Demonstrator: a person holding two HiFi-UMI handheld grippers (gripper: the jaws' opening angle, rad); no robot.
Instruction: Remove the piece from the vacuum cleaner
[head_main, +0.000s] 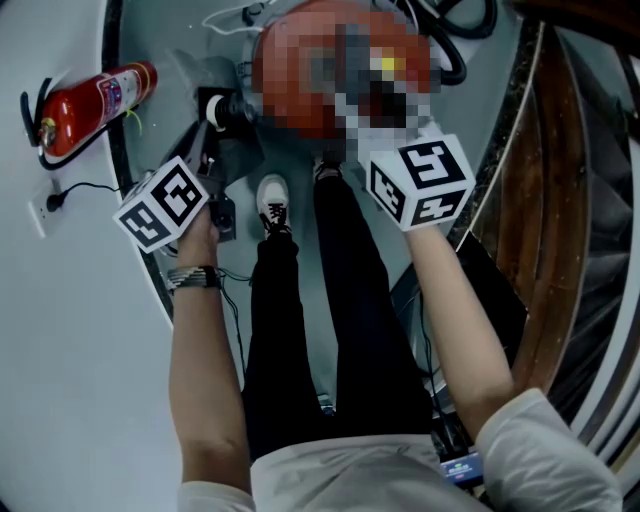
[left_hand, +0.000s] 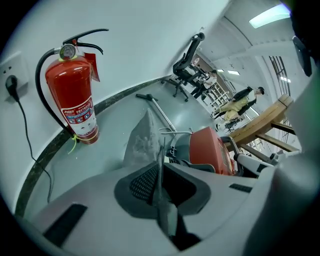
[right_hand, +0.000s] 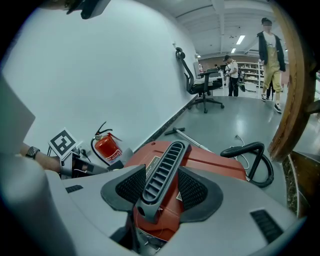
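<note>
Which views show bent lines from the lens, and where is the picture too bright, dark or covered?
Left gripper view: strong fisheye bend, the skirting strip curves, corners black, the ceiling lamp glares. Right gripper view: same bend and black corners; the vacuum cleaner is sharp. Head view: dim, and a mosaic patch covers the vacuum cleaner's top.

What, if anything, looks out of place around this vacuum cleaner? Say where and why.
A thin grey piece is clamped in the left tongs, apart from the vacuum rather than fitted on it. A wand lies loose on the floor behind. The right tongs grip the handle.
</note>
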